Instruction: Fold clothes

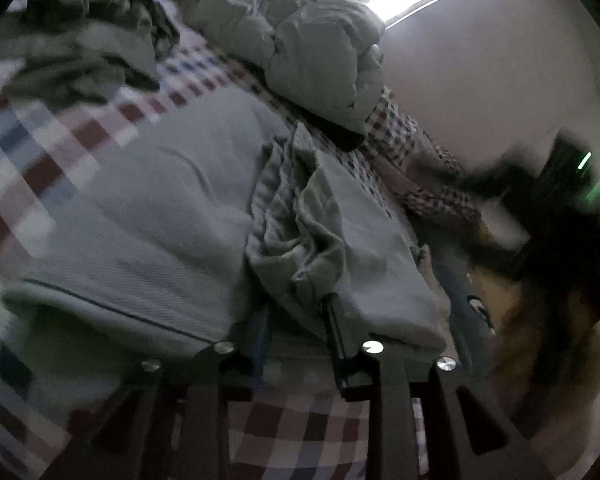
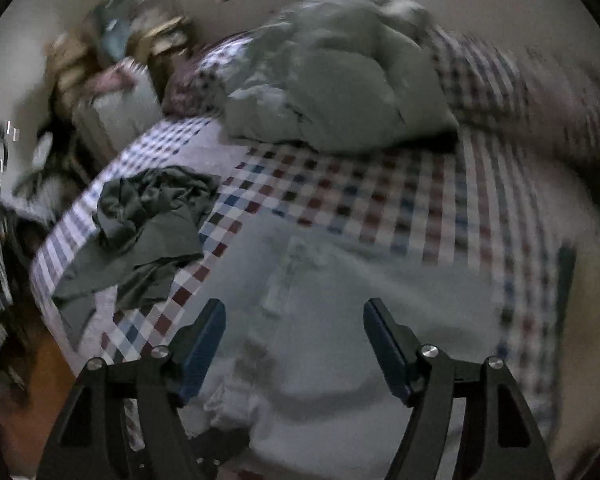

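Observation:
A pale blue-grey garment point(image 1: 148, 216) lies spread on the checked bedsheet point(image 1: 32, 148). My left gripper point(image 1: 298, 308) is shut on a bunched fold of this garment point(image 1: 300, 240) and holds it just above the bed. In the right wrist view the same pale garment point(image 2: 340, 320) lies flat below my right gripper point(image 2: 294, 312), which is open and empty above it. A dark green garment point(image 2: 148, 224) lies crumpled on the sheet to the left; it also shows in the left wrist view point(image 1: 92, 40).
A bunched grey-green duvet point(image 2: 332, 92) sits at the far end of the bed point(image 2: 380, 188). Cluttered furniture and boxes point(image 2: 112, 64) stand past the bed's left side. The wooden floor point(image 2: 28, 412) shows at lower left.

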Action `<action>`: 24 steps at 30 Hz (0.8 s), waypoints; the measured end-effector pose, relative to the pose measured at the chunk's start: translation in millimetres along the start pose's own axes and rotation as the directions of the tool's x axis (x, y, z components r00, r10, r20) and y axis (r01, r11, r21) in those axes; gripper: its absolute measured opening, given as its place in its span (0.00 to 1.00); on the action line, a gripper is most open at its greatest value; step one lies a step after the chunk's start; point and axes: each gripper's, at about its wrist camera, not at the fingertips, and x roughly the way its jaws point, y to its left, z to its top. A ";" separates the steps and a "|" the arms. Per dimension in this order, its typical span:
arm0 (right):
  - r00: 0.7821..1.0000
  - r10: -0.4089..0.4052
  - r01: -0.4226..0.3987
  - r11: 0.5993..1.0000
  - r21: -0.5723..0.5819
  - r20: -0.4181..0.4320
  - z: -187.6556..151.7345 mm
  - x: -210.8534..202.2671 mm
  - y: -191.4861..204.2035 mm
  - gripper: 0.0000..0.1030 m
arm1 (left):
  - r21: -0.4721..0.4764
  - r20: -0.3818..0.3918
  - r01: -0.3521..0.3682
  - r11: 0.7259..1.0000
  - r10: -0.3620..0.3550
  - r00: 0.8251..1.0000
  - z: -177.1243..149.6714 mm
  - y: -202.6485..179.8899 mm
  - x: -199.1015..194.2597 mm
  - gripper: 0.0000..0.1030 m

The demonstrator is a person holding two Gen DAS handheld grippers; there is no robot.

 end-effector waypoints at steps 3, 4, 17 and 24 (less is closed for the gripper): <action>1.000 0.029 -0.029 0.996 0.083 0.005 -32.7 17.9 -19.3 0.73 | 0.001 0.045 -0.037 0.999 0.037 0.998 14.4 0.1 -17.4 0.30; 0.999 0.038 -0.039 0.993 0.110 0.007 -43.6 23.9 -25.7 0.73 | -0.006 0.061 -0.026 1.000 0.026 0.998 20.7 1.1 -22.4 0.32; 0.986 0.121 -0.115 0.992 -0.054 0.114 -78.2 12.5 -30.4 0.74 | 0.227 0.097 0.084 0.970 -0.109 0.989 82.2 -40.4 40.3 0.65; 0.967 0.211 -0.193 0.972 -0.132 0.141 -85.8 -0.3 -36.6 0.73 | 0.295 0.072 0.086 0.952 -0.112 0.991 79.8 -70.7 60.1 0.65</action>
